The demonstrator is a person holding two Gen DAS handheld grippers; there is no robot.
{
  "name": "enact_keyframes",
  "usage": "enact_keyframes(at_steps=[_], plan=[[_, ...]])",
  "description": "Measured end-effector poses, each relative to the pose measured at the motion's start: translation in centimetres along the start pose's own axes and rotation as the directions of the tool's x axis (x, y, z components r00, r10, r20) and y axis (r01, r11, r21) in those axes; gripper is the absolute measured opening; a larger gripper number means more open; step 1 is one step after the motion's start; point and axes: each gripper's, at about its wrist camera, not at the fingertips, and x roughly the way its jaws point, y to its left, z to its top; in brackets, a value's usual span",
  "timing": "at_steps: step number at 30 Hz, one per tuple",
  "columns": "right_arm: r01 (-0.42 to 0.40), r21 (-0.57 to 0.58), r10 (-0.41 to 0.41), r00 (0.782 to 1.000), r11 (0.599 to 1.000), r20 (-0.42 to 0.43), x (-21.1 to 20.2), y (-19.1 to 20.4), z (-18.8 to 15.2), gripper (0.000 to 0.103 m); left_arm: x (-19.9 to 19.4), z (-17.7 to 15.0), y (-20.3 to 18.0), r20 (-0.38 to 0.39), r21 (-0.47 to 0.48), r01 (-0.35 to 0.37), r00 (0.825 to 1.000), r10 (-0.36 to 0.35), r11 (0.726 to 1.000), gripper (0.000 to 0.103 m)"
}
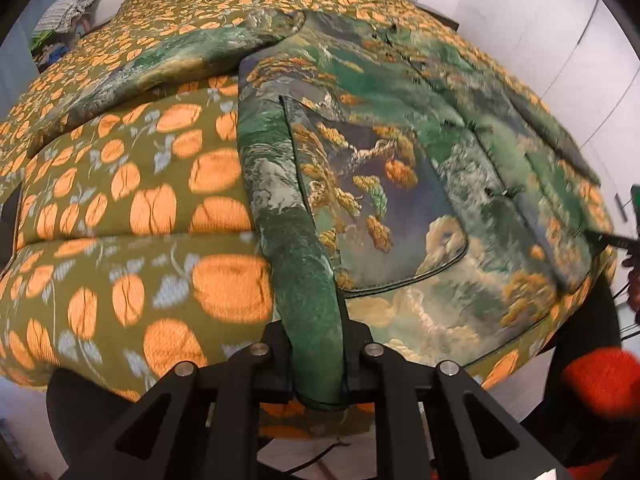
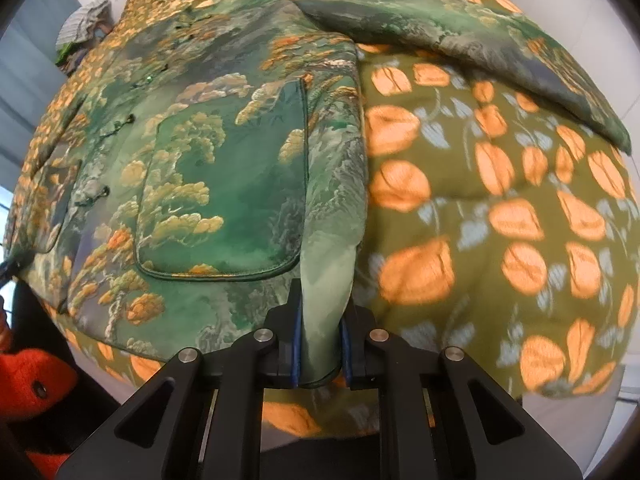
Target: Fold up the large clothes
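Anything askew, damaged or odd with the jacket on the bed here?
Nothing stands out. The green jacket lies spread face up on the orange-patterned quilt, sleeves out. The left gripper and right gripper each pinch a bottom corner of its hem. No tears or spills show.

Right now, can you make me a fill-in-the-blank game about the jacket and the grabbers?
1. The left gripper is shut on the bottom corner of the ____.
2. The jacket lies on a quilt printed with ____ pumpkin-like shapes.
3. The right gripper pinches the jacket right below its patch ____.
4. Both sleeves lie spread out, so they are not yet ____.

Missing words: jacket; orange; pocket; folded
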Motion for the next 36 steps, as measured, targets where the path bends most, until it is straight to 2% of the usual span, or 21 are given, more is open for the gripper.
enact_keyframes(at_steps=[2, 3, 4, 5, 7, 9, 11, 12, 14, 16, 18, 19, 21, 23, 24, 26, 27, 30, 31, 33, 36], plan=[[-0.002, 0.012, 0.002, 1.000, 1.000, 0.017, -0.1, -0.7, -0.4, 0.019, 0.3, 0.7, 0.1, 0.007, -0.012, -0.010, 1.000, 0.010, 1.000, 0.019], [0.001, 0.026, -0.002, 1.000, 1.000, 0.029, -0.1, -1.0, -0.3, 0.025, 0.2, 1.2, 0.2, 0.011, -0.023, -0.020, 1.000, 0.020, 1.000, 0.028], [0.020, 0.057, -0.023, 0.999, 0.998, 0.042, -0.1, -1.5, 0.0, 0.046, 0.0, 1.7, 0.3, 0.023, -0.029, -0.036, 0.999, 0.036, 0.999, 0.035], [0.032, 0.076, -0.036, 0.998, 0.997, 0.049, -0.2, -1.9, 0.4, 0.073, -0.5, 2.0, 0.4, 0.041, -0.027, -0.047, 0.998, 0.048, 0.999, 0.039], [0.035, 0.109, -0.046, 0.994, 0.993, 0.104, -1.5, -2.8, 1.0, 0.088, -1.6, 2.9, 0.3, 0.073, -0.011, -0.073, 0.995, 0.073, 0.997, 0.044], [0.030, 0.120, -0.050, 0.984, 0.992, 0.172, -3.5, -3.7, 2.0, 0.089, -3.2, 4.0, 0.3, 0.120, 0.002, -0.107, 0.987, 0.106, 0.994, 0.047], [0.034, 0.145, -0.069, 0.966, 0.989, 0.250, -5.6, -5.6, 3.7, 0.099, -4.9, 5.2, 0.2, 0.182, -0.006, -0.124, 0.975, 0.123, 0.992, 0.056], [0.034, 0.173, -0.085, 0.952, 0.984, 0.294, -6.5, -7.0, 4.5, 0.099, -5.7, 5.5, 0.1, 0.210, -0.017, -0.138, 0.968, 0.138, 0.990, 0.063], [0.006, 0.277, -0.112, 0.922, 0.961, 0.371, -7.1, -10.5, 6.7, 0.103, -7.4, 7.0, -0.1, 0.283, -0.043, -0.172, 0.943, 0.177, 0.984, 0.067], [-0.040, 0.425, -0.146, 0.906, 0.904, 0.397, -5.9, -14.9, 8.6, 0.103, -8.8, 8.1, -0.6, 0.345, -0.057, -0.185, 0.918, 0.193, 0.981, 0.074], [-0.097, 0.596, -0.179, 0.905, 0.797, 0.387, -3.2, -19.7, 10.0, 0.102, -9.7, 8.9, -1.1, 0.384, -0.065, -0.205, 0.898, 0.214, 0.977, 0.074], [-0.111, 0.648, -0.194, 0.904, 0.754, 0.381, -2.2, -21.2, 10.2, 0.102, -10.0, 9.0, -1.4, 0.389, -0.060, -0.215, 0.894, 0.222, 0.975, 0.074], [-0.158, 0.717, -0.202, 0.899, 0.679, 0.389, -0.1, -24.2, 11.6, 0.096, -10.0, 9.3, -2.6, 0.370, -0.024, -0.204, 0.908, 0.198, 0.979, 0.075], [-0.162, 0.777, -0.233, 0.899, 0.609, 0.370, 1.3, -26.0, 12.3, 0.073, -9.6, 9.3, -3.4, 0.335, 0.009, -0.172, 0.929, 0.159, 0.985, 0.075], [-0.203, 0.804, -0.243, 0.887, 0.560, 0.393, 1.8, -26.8, 12.4, 0.066, -9.3, 9.1, -3.9, 0.320, 0.023, -0.161, 0.936, 0.145, 0.987, 0.075], [-0.246, 0.818, -0.239, 0.877, 0.521, 0.416, 2.2, -27.3, 13.0, 0.021, -8.5, 8.6, -5.0, 0.278, 0.044, -0.171, 0.948, 0.152, 0.984, 0.075], [-0.225, 0.814, -0.261, 0.872, 0.536, 0.413, 1.8, -26.9, 13.7, 0.015, -8.1, 8.3, -5.5, 0.254, 0.046, -0.185, 0.953, 0.168, 0.982, 0.075], [-0.194, 0.717, -0.298, 0.813, 0.670, 0.499, -2.2, -23.1, 16.7, 0.009, -7.5, 7.8, -5.9, 0.246, 0.042, -0.194, 0.953, 0.178, 0.980, 0.075], [-0.173, 0.639, -0.286, 0.786, 0.750, 0.548, -4.6, -20.3, 18.4, 0.009, -7.4, 8.0, -6.1, 0.251, 0.039, -0.194, 0.952, 0.178, 0.980, 0.075], [-0.140, 0.494, -0.236, 0.746, 0.858, 0.622, -8.2, -15.4, 20.8, 0.009, -7.2, 8.6, -6.2, 0.259, 0.031, -0.180, 0.952, 0.166, 0.983, 0.075], [-0.076, 0.253, -0.125, 0.711, 0.965, 0.692, -11.7, -6.2, 24.5, 0.009, -7.5, 9.7, -6.4, 0.288, 0.019, -0.147, 0.948, 0.135, 0.989, 0.075]])
